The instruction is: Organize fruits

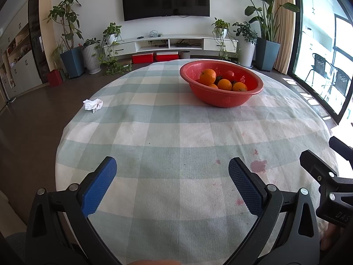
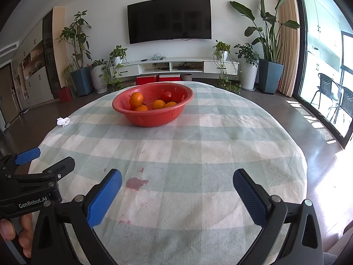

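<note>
Gaping empty, both tongs (image 1: 172, 165) (image 2: 176, 177), crumpled tissue (image 1: 92, 105) left of fruit bowl (image 1: 227, 101)

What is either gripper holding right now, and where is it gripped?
Nothing. The left gripper and right gripper both have open, empty jaws.

Round table (image 1: 154, 132) under stained checked cloth (image 2: 198, 154): red bowl (image 1: 227, 101) far side, crumpled tissue (image 1: 92, 104) far left edge.
</note>
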A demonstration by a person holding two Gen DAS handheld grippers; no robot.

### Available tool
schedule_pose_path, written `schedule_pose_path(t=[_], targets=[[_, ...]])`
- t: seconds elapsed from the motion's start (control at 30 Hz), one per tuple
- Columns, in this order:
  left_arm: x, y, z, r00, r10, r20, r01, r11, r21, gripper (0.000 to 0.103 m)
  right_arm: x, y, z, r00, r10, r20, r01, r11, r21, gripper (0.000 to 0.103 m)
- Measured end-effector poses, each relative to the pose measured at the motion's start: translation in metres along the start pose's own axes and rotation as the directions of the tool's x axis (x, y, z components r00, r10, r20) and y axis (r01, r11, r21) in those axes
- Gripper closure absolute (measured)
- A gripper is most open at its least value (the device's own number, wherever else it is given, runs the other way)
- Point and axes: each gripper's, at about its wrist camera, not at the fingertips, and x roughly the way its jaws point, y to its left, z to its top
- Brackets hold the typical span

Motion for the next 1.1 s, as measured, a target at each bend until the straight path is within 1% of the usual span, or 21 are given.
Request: schedule_pose_path(t=[0.63,1.1], targets=[[0.001,0.000,0.000,1.000,-0.002,-0.001,0.002,1.000,0.003,0.000,0.001,0.001,0.001,1.000,-0.005,-0.004,0.005,1.000,0.000,0.000],[0.002,0.001,-0.002,1.000,0.006,0.004,-0.006,1.000,0.002,0.000,-0.009,-0.015,-0.006,1.000,-0.026,-0.017,0.026,1.000,0.002,0.000]])
